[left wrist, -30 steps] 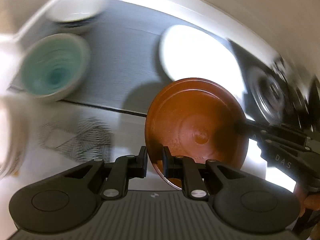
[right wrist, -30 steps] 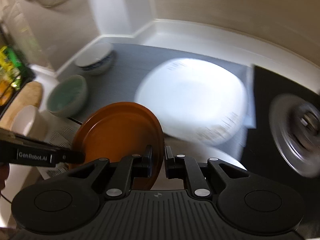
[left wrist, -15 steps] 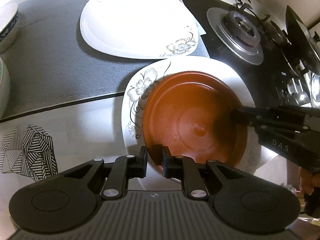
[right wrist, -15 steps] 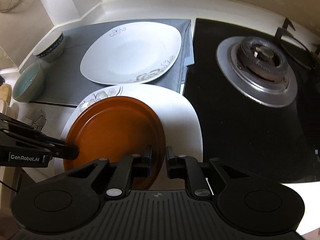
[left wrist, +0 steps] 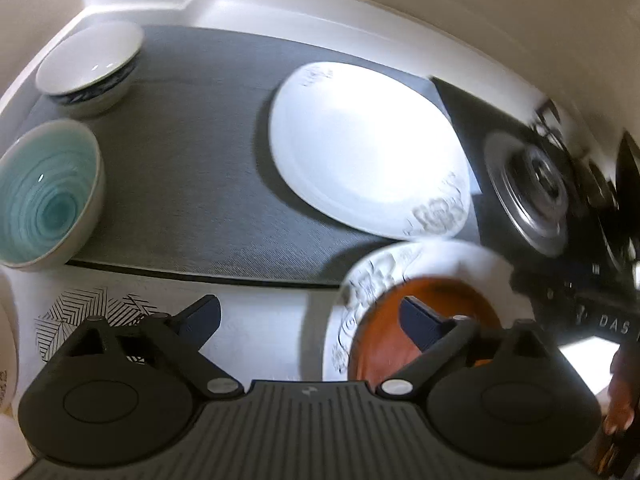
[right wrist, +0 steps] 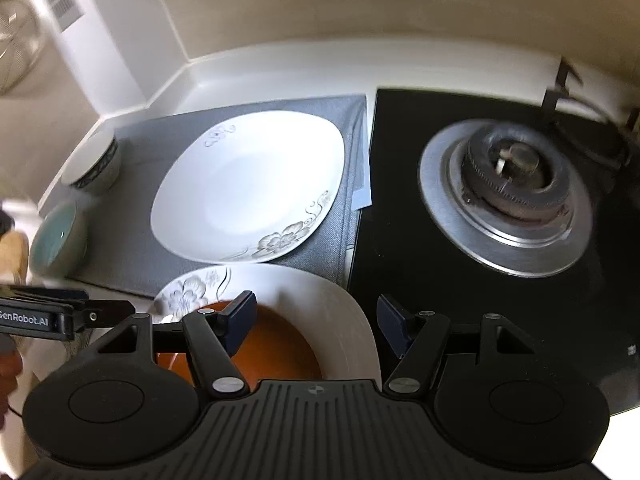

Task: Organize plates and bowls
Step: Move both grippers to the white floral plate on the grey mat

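A brown plate (left wrist: 436, 312) (right wrist: 276, 344) lies on a white flowered plate (left wrist: 368, 280) (right wrist: 320, 288) at the counter's front. My left gripper (left wrist: 312, 316) is open and empty, above the counter just left of that stack. My right gripper (right wrist: 316, 316) is open and empty over the stack's right half. A second white flowered plate (left wrist: 364, 148) (right wrist: 248, 184) lies on the grey mat (left wrist: 192, 184) (right wrist: 336, 240). A teal bowl (left wrist: 44, 196) (right wrist: 56, 240) and a white bowl with a blue pattern (left wrist: 92, 68) (right wrist: 94, 164) stand at the mat's left.
A black gas hob with a steel burner (right wrist: 508, 196) (left wrist: 532, 188) lies right of the mat. A sheet with a black line pattern (left wrist: 88, 316) lies on the white counter at front left. The wall and a white pillar (right wrist: 108, 40) close the back.
Both grippers have let go of the brown plate and opened. It now rests on the front white plate. Both grippers have pulled back from it.
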A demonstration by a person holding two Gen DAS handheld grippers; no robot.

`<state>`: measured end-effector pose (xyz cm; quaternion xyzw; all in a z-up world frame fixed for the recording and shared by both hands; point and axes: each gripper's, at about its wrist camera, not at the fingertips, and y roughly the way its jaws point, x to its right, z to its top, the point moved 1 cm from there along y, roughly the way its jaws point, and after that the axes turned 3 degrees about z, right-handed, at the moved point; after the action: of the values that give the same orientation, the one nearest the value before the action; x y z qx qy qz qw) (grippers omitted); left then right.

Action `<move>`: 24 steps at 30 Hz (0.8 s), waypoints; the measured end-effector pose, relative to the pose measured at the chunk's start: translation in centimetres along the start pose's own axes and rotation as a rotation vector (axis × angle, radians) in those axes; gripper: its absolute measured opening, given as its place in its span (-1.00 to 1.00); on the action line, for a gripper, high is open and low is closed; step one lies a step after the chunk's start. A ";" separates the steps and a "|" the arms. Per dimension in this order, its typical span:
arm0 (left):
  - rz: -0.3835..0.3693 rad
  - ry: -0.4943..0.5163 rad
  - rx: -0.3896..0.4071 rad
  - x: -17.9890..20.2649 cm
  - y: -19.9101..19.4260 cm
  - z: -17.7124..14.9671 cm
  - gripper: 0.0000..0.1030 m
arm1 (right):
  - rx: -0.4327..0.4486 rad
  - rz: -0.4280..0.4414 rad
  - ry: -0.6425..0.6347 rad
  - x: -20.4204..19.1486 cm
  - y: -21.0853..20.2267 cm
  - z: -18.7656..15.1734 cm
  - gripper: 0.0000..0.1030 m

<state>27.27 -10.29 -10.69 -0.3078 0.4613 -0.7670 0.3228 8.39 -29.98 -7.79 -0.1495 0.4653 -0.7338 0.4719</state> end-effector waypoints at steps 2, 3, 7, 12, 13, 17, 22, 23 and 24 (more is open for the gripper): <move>0.005 -0.021 -0.003 -0.5 0.3 0.2 0.94 | -0.023 0.009 0.036 0.7 0.2 0.1 0.34; 0.009 -0.034 -0.001 -0.7 0.5 0.3 0.95 | -0.034 0.012 0.046 0.9 0.3 0.0 0.34; 0.000 -0.119 -0.003 -1.7 1.7 1.6 0.95 | -0.049 0.044 0.067 0.9 1.1 0.5 0.34; 0.021 -0.146 0.051 -1.3 2.8 4.2 0.95 | -0.005 0.109 0.050 -0.5 3.8 3.6 0.34; 0.021 -0.138 0.053 -1.0 3.1 4.6 0.95 | -0.015 0.116 0.048 -0.7 4.7 4.1 0.34; 0.022 -0.128 0.029 -0.5 4.8 5.8 0.95 | -0.090 0.116 0.071 -0.9 7.7 5.4 0.34; 0.009 -0.141 0.060 -0.4 5.6 6.9 0.94 | -0.130 0.084 0.077 -1.8 9.4 6.3 0.49; 0.003 -0.145 0.076 -0.4 5.7 7.3 0.94 | -0.139 0.077 0.082 -1.8 9.7 6.6 0.50; 0.000 -0.151 0.082 -0.5 5.7 7.7 0.94 | -0.146 0.071 0.086 -1.9 10.1 6.9 0.52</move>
<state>34.68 -15.95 -13.00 -0.3515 0.4038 -0.7597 0.3691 19.52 -33.35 -12.02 -0.1350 0.5424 -0.6864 0.4652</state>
